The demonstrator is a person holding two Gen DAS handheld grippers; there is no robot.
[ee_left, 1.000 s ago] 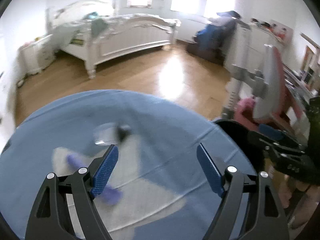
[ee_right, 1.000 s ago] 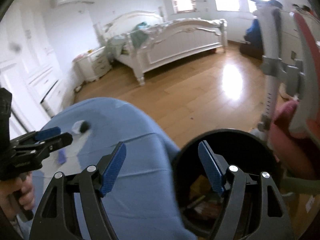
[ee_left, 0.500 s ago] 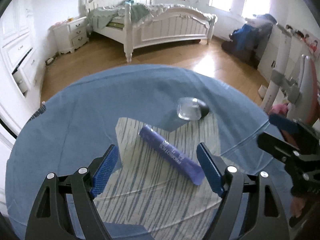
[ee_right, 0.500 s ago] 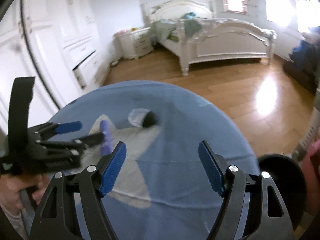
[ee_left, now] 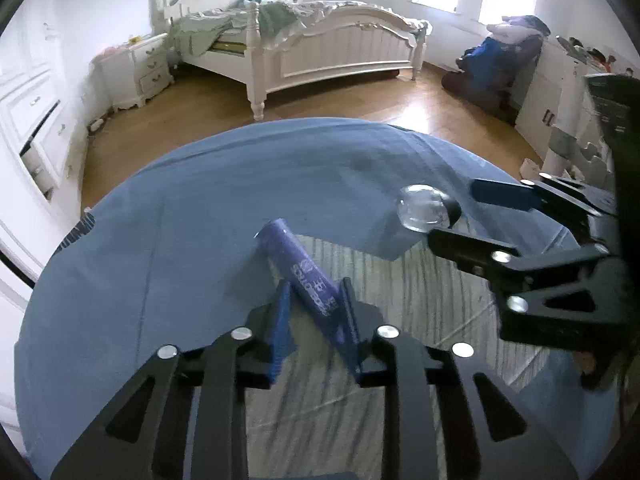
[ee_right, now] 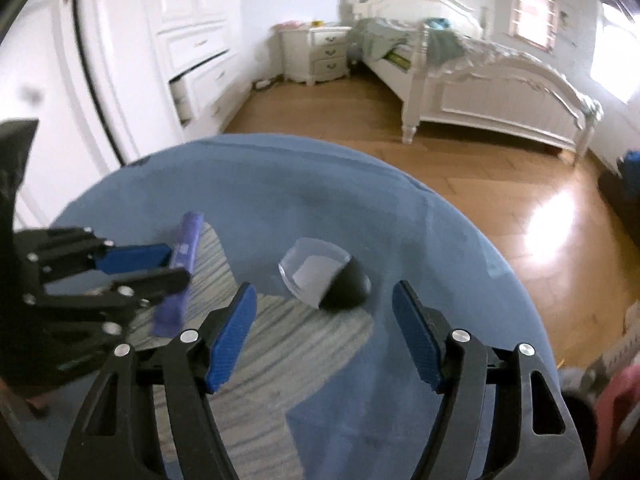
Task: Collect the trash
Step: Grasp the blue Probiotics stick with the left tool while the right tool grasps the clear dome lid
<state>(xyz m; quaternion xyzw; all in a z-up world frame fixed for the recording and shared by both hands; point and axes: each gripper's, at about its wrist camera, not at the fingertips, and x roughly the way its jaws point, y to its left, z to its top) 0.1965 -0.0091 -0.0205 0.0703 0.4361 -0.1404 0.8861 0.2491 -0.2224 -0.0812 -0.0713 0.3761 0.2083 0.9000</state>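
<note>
Compared with half a second ago, the left gripper (ee_left: 314, 308) has narrowed from a wide spread to a pinch: its blue pads now press both sides of the purple tube (ee_left: 304, 270), which previously lay free between them. The tube extends forward from the pads, tilted up-left, over the striped grey cloth (ee_left: 420, 280) on the round blue-covered table (ee_left: 200, 200). The right gripper (ee_right: 324, 328) has moved in from the table edge; its jaws are spread wide, holding nothing, and now frame the clear cup with black lid (ee_right: 324, 276), which lies on its side just ahead of the pads.

In the left wrist view the right gripper (ee_left: 472, 216) enters from the right, one finger on each side of the cup (ee_left: 426, 208). In the right wrist view the left gripper (ee_right: 160, 266) partly hides the tube (ee_right: 186, 240).

Beyond the table: wooden floor (ee_left: 360, 108), white bed (ee_left: 320, 48), nightstand (ee_right: 318, 54), and white cabinet with an open drawer (ee_right: 192, 76).
</note>
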